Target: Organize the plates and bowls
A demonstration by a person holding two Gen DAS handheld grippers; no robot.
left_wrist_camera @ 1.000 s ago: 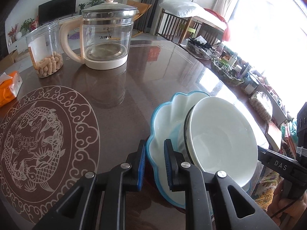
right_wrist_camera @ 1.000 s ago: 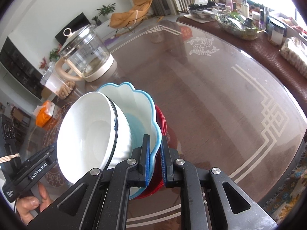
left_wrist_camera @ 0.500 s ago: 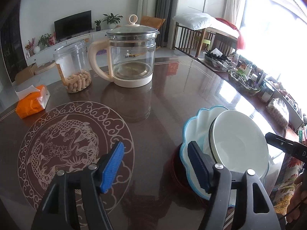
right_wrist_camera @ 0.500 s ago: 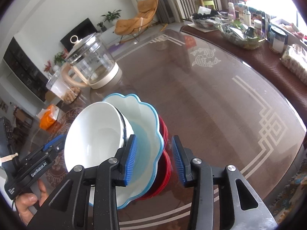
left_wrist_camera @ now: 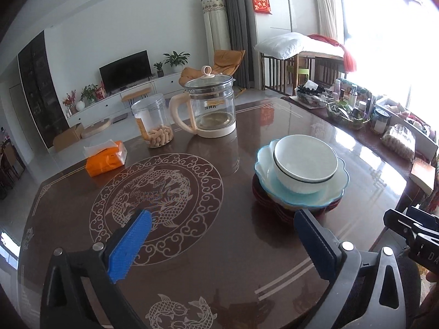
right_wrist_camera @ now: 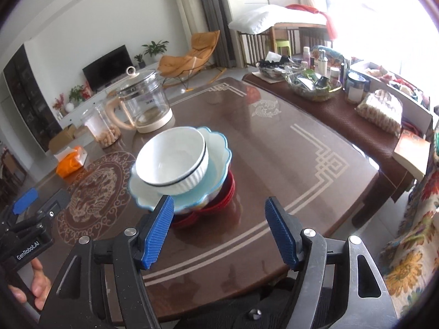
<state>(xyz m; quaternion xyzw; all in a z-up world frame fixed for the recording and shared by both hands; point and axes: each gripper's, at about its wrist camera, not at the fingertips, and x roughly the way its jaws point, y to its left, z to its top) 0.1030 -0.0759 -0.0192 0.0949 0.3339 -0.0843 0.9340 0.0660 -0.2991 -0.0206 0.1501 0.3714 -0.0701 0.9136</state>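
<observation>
Taking the glass kettle (left_wrist_camera: 210, 109) as the landmark and reading the left wrist view from left to right: an orange tissue pack (left_wrist_camera: 105, 157) lies well to its left, a clear jar of snacks (left_wrist_camera: 153, 122) stands just beside its handle, and the task's stack sits to its right and nearer the camera on the brown desk (left_wrist_camera: 192, 260). That stack is a white bowl (left_wrist_camera: 304, 163) nested in a scalloped blue bowl (left_wrist_camera: 301, 192), which rests on red plates (right_wrist_camera: 219, 203) (their count is hard to tell, since only the rims show).

The left hand-held gripper (left_wrist_camera: 222, 242) is released, its blue pads spread wide and holding nothing, hovering on the near side of the stack from the kettle. The right hand-held gripper (right_wrist_camera: 219, 230) is likewise spread and empty, apart from the dishes.

The risk, as I judge it, lies in the stack itself. The white bowl sits off-centre and looks tilted within the blue one, leaning toward the kettle side. A nudge from either pad, or a bump to the desk, could slide it out or rock the blue bowl on the plates. The glossy top would offer little friction to stop anything that slips.
</observation>
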